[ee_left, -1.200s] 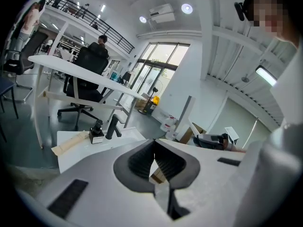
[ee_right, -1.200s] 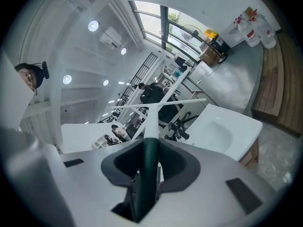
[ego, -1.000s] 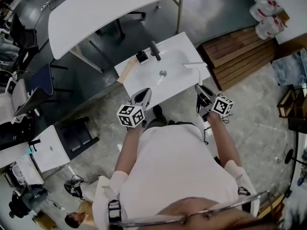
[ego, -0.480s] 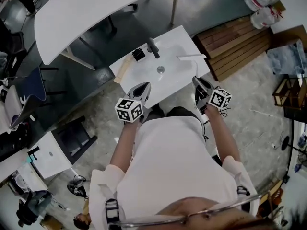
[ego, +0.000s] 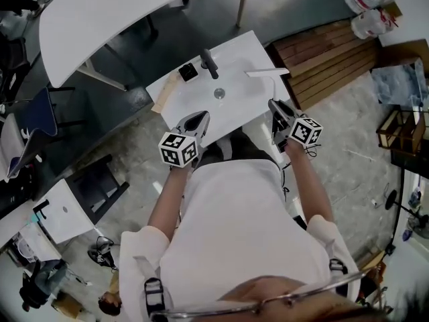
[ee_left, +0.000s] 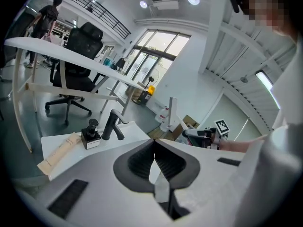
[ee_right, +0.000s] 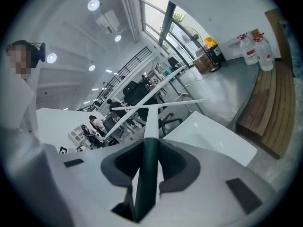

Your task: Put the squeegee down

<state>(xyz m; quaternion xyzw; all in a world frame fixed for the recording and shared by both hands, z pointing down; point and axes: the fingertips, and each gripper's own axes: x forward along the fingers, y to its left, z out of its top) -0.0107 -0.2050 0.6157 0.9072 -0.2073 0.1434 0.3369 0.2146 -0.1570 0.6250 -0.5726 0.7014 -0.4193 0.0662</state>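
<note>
In the head view the white squeegee point(ego: 267, 72) hangs over the right end of the white sink point(ego: 234, 116), blade crosswise at the far end. My right gripper point(ego: 277, 113) is shut on its handle at the sink's front right corner. The right gripper view shows the dark green handle point(ee_right: 147, 174) clamped between the pads, with the white shaft and blade point(ee_right: 161, 105) pointing away. My left gripper point(ego: 195, 121) sits at the sink's front left edge. Seen from the left gripper view, its point(ee_left: 154, 149) pads meet and nothing lies between them. The squeegee point(ee_left: 173, 112) and right gripper point(ee_left: 201, 137) show at the right of that view.
A black faucet point(ego: 209, 64) and a black soap dispenser point(ego: 188, 72) stand at the sink's back edge. A beige strip point(ego: 164, 94) lies at its left end. A long white table point(ego: 120, 12) runs behind. A wooden platform point(ego: 328, 52) and white jugs point(ego: 372, 12) are at the right.
Both grippers have come a little forward and down at the sink's front edge. The right one keeps its hold on the squeegee, and the left stays shut.
</note>
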